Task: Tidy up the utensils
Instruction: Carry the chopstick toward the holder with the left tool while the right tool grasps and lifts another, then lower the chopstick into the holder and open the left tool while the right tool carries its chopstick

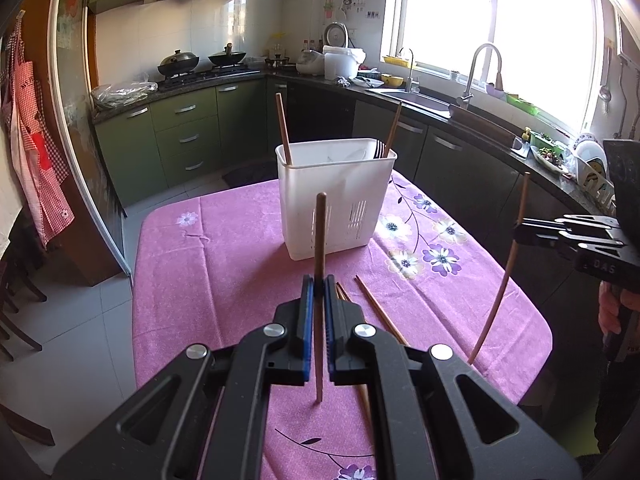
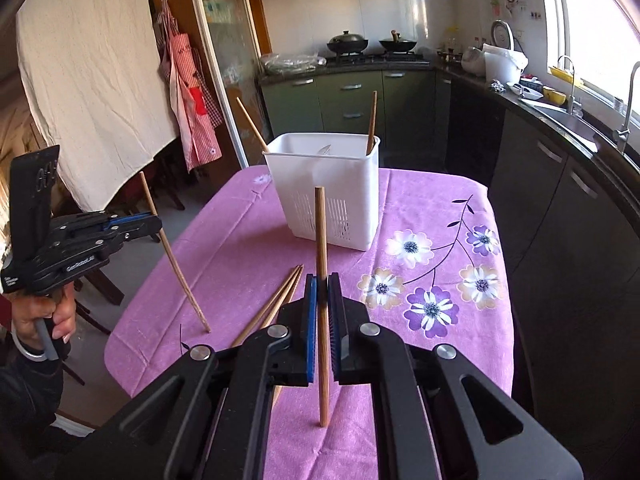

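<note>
Chopsticks are being sorted into a white utensil basket (image 1: 335, 200) standing on a surface under a pink floral tablecloth (image 1: 224, 256).

Left wrist view: the left claw (image 1: 319, 286) is clamping one brown chopstick (image 1: 320, 240) upright between its blue pads, the tip hanging above the cloth. Two chopsticks are leaning inside the basket (image 1: 283, 128), at opposite ends. Loose chopsticks (image 1: 378, 312) are lying on the cloth just beside the claw. At the right edge, the right claw (image 1: 520, 232) is gripping a second chopstick (image 1: 505, 276), tilted, well clear of the basket.

Right wrist view: the right claw (image 2: 322, 288) is pinching its chopstick (image 2: 321, 240) upright in front of the basket (image 2: 328, 184). A loose pair (image 2: 280, 300) is lying to its left. Farther left, the left claw (image 2: 154, 224), held by a hand (image 2: 44, 316), is holding its chopstick (image 2: 176, 264) slanted over the cloth's edge.
</note>
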A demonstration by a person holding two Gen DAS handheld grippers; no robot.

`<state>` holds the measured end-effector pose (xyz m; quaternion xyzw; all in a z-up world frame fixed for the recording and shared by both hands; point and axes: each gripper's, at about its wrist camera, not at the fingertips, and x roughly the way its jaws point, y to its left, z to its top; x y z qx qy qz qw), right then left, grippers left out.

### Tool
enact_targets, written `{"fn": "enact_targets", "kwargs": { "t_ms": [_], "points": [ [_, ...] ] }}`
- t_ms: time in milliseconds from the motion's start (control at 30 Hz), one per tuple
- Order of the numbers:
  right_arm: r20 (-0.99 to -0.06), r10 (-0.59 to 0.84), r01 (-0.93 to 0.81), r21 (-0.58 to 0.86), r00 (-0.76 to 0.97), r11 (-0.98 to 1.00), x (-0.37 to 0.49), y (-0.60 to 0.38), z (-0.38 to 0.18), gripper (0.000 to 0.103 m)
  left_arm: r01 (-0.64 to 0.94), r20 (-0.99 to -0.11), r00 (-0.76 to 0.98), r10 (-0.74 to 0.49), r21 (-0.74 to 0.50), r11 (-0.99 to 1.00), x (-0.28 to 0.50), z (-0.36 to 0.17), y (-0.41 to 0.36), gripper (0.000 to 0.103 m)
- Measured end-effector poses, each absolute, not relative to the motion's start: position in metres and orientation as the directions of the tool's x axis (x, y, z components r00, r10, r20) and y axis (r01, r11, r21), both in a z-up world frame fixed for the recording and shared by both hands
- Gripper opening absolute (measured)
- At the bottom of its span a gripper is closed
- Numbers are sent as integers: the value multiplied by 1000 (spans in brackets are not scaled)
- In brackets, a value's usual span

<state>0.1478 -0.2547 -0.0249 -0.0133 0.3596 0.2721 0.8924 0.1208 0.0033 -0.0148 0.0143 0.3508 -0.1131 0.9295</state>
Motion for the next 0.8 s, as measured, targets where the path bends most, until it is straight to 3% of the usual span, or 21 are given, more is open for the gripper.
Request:
{"fn": "enact_targets", "kwargs": {
  "t_ms": [400,800],
  "points": [
    [-632,496,-502,189,595,844,139,-271,-26,6,240,-642,739,-204,-33,970,123,10,-8,5],
    [-628,505,-507,197,592,839,139,-275,-28,6,301,-561,787,-259,-18,954,162,109,-33,5]
  ]
}}
